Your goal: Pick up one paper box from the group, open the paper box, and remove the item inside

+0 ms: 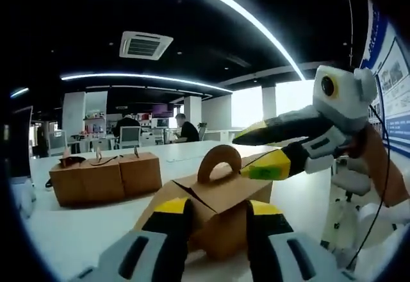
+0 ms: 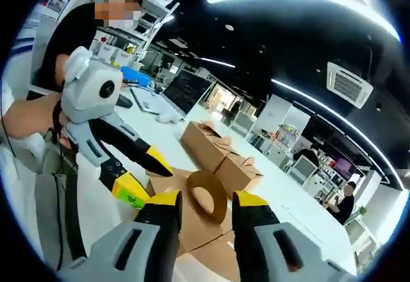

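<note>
One paper box (image 1: 221, 208) is picked out, gripped low by the left tool (image 1: 214, 221); the right tool (image 2: 205, 208) straddles its handle (image 2: 206, 195), jaws narrow. Opening and emptying remain; the group (image 1: 106, 176) waits toward the bench's (image 1: 70, 237) far edge.

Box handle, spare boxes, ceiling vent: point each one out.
Box handle (image 2: 206, 195), right gripper view: the brown ring between the jaws.
Spare boxes (image 1: 106, 176), left gripper view: front face of the row on the table.
Ceiling vent (image 1: 145, 45), left gripper view: its grille.

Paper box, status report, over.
Left gripper shut on paper box. Right gripper open around handle. Other boxes behind, apart.
</note>
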`<state>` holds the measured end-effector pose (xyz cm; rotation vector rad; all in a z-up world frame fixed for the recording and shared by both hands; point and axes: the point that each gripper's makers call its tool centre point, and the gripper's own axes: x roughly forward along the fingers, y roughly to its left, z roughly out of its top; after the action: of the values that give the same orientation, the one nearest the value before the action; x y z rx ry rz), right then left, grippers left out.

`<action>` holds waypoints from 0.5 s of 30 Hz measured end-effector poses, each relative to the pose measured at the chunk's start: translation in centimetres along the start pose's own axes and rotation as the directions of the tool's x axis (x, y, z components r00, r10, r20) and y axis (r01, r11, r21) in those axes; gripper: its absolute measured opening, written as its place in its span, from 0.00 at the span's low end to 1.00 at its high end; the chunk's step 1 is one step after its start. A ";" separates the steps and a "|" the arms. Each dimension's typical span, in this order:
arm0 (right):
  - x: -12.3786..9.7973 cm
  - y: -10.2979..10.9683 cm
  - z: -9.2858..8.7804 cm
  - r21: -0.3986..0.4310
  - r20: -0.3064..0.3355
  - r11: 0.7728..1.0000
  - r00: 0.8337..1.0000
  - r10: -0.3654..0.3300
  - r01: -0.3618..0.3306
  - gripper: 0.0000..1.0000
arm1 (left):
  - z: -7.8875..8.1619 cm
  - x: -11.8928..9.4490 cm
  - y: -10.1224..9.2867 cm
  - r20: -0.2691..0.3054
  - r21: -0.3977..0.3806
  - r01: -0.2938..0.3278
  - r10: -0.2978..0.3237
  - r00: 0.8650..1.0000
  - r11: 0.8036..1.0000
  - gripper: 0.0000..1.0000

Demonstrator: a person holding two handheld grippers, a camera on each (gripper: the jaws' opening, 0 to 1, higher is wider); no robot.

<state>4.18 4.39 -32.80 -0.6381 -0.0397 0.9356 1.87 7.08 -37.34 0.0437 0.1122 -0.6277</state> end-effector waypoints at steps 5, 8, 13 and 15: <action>-0.2 0.8 0.4 -0.010 0.000 1.000 1.000 0.023 -0.023 0.28 | -0.1 -0.4 -1.9 0.001 0.003 0.001 -0.001 1.000 1.000 0.37; -0.2 1.1 0.2 -0.016 -0.006 0.999 0.999 0.033 -0.033 0.28 | -0.2 -0.5 -2.5 0.001 0.005 0.000 0.000 1.000 1.000 0.37; -0.2 -0.4 0.2 -0.011 0.000 1.000 1.000 -0.016 0.016 0.30 | -0.2 -0.5 -2.5 0.002 0.005 0.000 0.000 1.000 1.000 0.37; 0.0 -0.6 0.0 -0.006 -0.004 1.000 1.000 -0.019 0.019 0.31 | -0.2 -0.5 -2.6 0.001 0.005 0.000 0.000 1.000 1.000 0.37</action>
<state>4.66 4.14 -32.48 -0.6443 -0.0445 0.9160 -0.04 5.28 -37.48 0.0478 0.1093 -0.6281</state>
